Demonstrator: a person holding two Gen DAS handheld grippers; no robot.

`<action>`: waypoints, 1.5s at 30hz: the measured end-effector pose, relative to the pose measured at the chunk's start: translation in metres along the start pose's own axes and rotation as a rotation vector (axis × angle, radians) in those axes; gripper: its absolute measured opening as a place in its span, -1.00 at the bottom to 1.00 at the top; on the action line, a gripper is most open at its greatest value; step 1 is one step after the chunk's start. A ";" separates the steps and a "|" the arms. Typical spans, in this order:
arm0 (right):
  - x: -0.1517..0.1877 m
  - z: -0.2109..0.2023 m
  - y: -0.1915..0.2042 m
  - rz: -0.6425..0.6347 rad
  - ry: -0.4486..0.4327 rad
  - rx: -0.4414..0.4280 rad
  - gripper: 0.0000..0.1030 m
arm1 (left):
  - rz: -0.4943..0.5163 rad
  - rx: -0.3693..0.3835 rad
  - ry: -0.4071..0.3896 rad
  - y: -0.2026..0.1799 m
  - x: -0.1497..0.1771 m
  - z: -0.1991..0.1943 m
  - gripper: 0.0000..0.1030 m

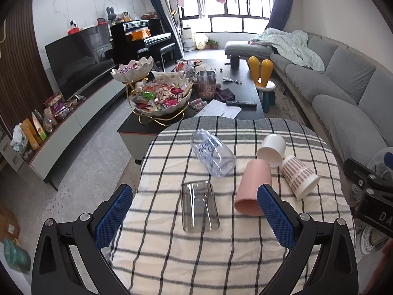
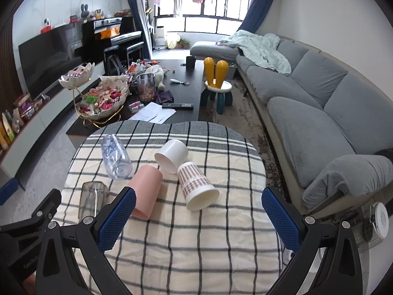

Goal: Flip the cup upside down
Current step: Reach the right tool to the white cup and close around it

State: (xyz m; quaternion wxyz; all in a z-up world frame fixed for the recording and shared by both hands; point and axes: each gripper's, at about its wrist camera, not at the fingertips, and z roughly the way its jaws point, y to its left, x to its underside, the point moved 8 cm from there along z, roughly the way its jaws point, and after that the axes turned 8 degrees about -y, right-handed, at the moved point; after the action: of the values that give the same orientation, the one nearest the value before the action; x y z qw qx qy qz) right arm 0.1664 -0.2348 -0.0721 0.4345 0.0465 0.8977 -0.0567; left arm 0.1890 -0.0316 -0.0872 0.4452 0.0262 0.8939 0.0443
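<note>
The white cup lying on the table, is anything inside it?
The white cup looks empty: its open mouth shows only bare inner wall. The deepest part near its base stays out of sight.

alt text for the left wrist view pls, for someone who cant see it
Five cups lie on their sides on a checked tablecloth: a smoky glass nearest, between the open left gripper fingers, then a pink cup, a clear printed glass, a white cup and a plaid paper cup. A cluttered living room lies behind.
</note>
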 end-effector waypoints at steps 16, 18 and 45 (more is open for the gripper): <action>-0.034 0.157 0.027 0.201 0.250 -0.036 0.99 | 0.108 0.035 -0.017 0.009 -0.073 0.119 1.00; -0.036 0.176 0.030 0.221 0.292 -0.036 0.99 | 0.108 0.056 0.000 0.008 -0.077 0.140 1.00; 0.003 0.296 0.058 0.354 0.642 -0.012 0.58 | 0.005 0.105 0.068 0.031 -0.077 0.230 1.00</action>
State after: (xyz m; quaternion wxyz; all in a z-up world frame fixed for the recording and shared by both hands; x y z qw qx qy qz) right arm 0.4012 -0.2196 -0.2604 0.1341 0.2142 0.9666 0.0421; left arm 0.4191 0.0051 -0.1609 0.4124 0.0502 0.9096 -0.0009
